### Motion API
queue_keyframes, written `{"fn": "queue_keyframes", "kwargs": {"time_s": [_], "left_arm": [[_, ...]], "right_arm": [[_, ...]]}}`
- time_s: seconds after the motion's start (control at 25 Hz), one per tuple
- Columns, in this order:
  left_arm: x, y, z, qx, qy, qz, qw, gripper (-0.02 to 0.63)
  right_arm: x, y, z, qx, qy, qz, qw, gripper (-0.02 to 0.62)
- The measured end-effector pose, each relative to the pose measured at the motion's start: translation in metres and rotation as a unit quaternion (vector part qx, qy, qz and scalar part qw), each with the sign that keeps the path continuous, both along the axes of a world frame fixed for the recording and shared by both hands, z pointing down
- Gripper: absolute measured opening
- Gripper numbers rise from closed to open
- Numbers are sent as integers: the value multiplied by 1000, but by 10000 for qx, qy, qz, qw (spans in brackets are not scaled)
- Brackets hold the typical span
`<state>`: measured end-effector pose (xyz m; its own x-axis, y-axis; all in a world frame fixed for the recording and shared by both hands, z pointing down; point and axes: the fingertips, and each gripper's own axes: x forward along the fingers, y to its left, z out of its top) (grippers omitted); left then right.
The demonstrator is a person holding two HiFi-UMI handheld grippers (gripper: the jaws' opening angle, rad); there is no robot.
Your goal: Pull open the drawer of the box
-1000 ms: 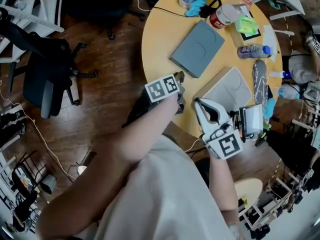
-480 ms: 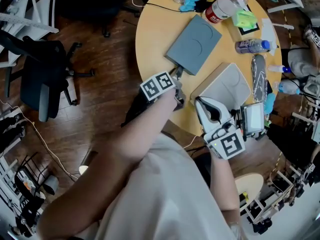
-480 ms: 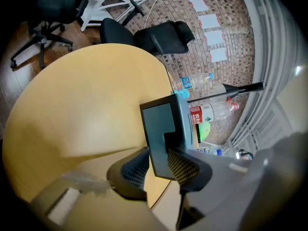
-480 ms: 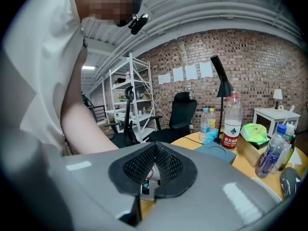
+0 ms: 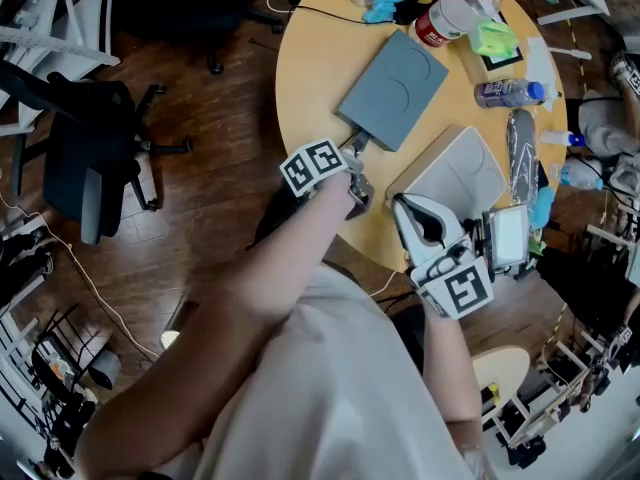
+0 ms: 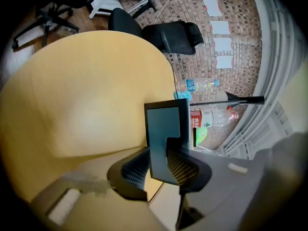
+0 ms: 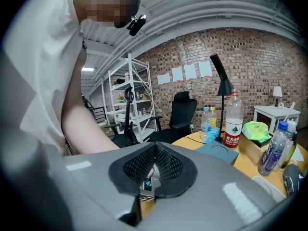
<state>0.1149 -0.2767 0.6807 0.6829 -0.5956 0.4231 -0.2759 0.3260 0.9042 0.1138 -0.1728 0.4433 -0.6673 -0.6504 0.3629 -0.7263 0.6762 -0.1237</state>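
- Fingertips (image 6: 131, 171) of the left gripper (image 6: 156, 166): spread wide after just opening, then easing in slightly. They have released, and the near end of the box stands between them with no press visible.
- Right gripper (image 7: 153, 165): pads clenched together and empty, low at the table's near edge.
- Flat grey-blue rectangular box (image 5: 393, 90): lies on the round yellow wooden table (image 5: 310, 58), notched end toward the left gripper.
- Clear plastic bottle with red label (image 5: 445, 20): lies beyond the box.

The box (image 5: 393, 90) is a flat, square, grey-blue case with a half-round mark on its lid. It lies flat on the round yellow table (image 5: 310, 58), one corner near the edge. Its notched drawer (image 6: 161, 129) appears closed.
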Motion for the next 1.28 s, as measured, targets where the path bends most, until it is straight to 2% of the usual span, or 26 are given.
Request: {"fn": "queue_keyframes", "kwargs": {"time_s": [0.08,0.2,0.32,0.4,0.48,0.76,1.28], "left_arm": [[2,-2,-2,-16,177,-42,9998,109],[5,-7,-7,56,397,2,9992,48],[6,-8,-4,39,572,85,9983,87],[8,-8,-3,51,786,68,9969,81],[10,-8,-2,66,898,56,9959,103],[11,-11,0,-48,800,41,9968,91],[-4,13,3,-338,291,286,9986,98]], "right_arm": [[-2,-1,-1,-8,-31,-7,10000,-2],[-6,-3,-2,-15,-101,-10,9999,-2],[-4,-2,1,-64,-97,28,9999,-2],[-3,-2,2,-98,-110,46,9999,-2],[-2,-3,3,-124,-129,70,9998,-2],[2,-4,2,-115,-199,165,9996,-2],[0,1,-2,-40,-343,229,9991,-2]]}}
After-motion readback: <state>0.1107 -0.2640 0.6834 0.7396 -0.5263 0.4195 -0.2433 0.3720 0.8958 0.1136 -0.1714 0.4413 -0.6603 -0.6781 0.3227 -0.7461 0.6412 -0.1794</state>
